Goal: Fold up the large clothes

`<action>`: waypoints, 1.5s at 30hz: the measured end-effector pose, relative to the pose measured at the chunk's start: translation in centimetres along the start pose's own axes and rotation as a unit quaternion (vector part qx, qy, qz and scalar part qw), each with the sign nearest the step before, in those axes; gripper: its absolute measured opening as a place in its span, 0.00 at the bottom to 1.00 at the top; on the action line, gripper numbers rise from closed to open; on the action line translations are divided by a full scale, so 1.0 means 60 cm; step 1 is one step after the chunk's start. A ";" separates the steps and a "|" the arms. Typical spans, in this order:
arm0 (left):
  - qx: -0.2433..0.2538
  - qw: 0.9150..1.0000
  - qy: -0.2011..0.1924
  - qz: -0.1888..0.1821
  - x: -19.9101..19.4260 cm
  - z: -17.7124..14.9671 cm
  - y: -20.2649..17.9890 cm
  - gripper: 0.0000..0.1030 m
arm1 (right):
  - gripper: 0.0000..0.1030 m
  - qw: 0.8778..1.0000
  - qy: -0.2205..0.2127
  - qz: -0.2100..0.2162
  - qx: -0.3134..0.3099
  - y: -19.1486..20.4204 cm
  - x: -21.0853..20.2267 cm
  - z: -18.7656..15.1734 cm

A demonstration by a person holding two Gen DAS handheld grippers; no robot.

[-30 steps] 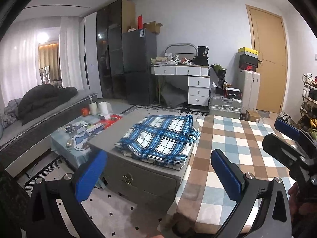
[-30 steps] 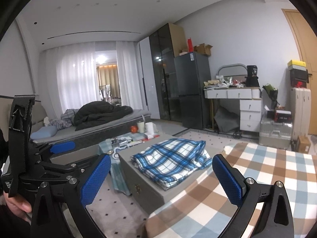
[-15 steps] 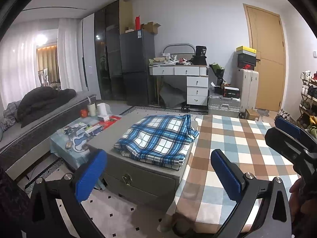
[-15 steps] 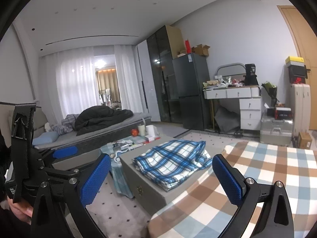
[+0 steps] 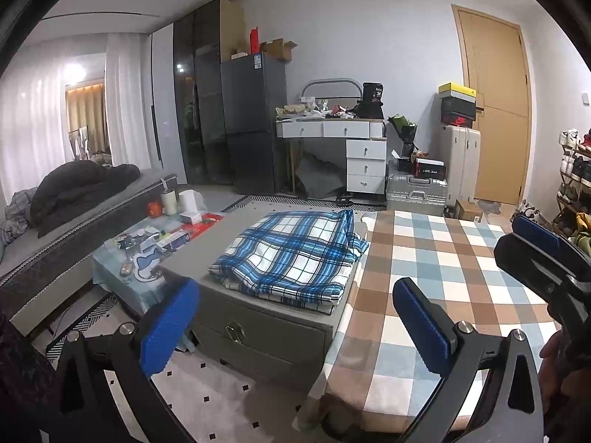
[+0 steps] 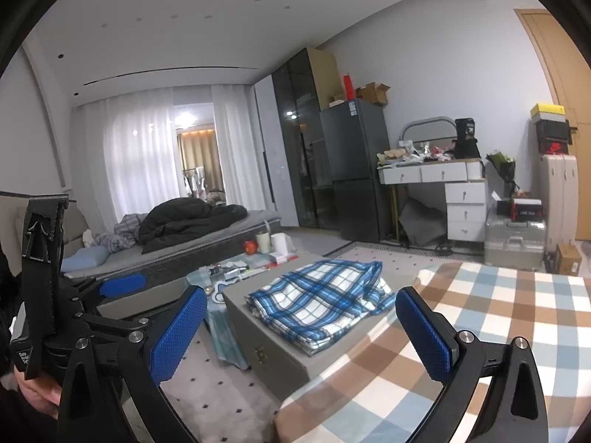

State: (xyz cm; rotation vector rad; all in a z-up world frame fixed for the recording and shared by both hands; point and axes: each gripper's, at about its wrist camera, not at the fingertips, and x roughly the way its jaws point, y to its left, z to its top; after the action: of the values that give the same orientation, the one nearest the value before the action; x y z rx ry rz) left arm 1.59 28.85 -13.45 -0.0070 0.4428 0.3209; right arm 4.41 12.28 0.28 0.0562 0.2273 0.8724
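Observation:
A blue and white plaid garment [image 5: 291, 254] lies folded on a grey chest [image 5: 258, 328]; it also shows in the right wrist view [image 6: 317, 302]. My left gripper [image 5: 295, 325] is open and empty, held in the air well short of the garment. My right gripper [image 6: 301, 332] is open and empty, also held back from it. A table with a brown, blue and white checked cloth [image 5: 436, 288] stands right of the chest. Each gripper shows at the edge of the other's view, the right one [image 5: 535, 243] and the left one [image 6: 118, 284].
A low table with cups and clutter [image 5: 155, 236] stands left of the chest. A bed with a dark duvet [image 5: 77, 188] is further left. A fridge [image 5: 251, 122], white desk [image 5: 332, 129], suitcases [image 5: 417, 192] and door [image 5: 495, 110] line the back wall. A shoe rack [image 5: 576, 181] is at the right.
Both grippers have tilted up slightly and drifted, so the chest and garment sit a little lower in both views. Both stay open and empty.

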 end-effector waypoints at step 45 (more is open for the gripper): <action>0.026 1.000 -0.003 -0.012 0.000 0.008 -0.009 0.99 | 1.00 1.000 -0.001 0.000 0.012 -0.015 -0.004 -0.007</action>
State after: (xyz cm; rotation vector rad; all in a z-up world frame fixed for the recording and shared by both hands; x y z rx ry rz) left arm 1.98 28.39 -13.07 0.0387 0.4443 0.2864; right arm 4.87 11.49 -0.20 0.0793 0.2351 0.8690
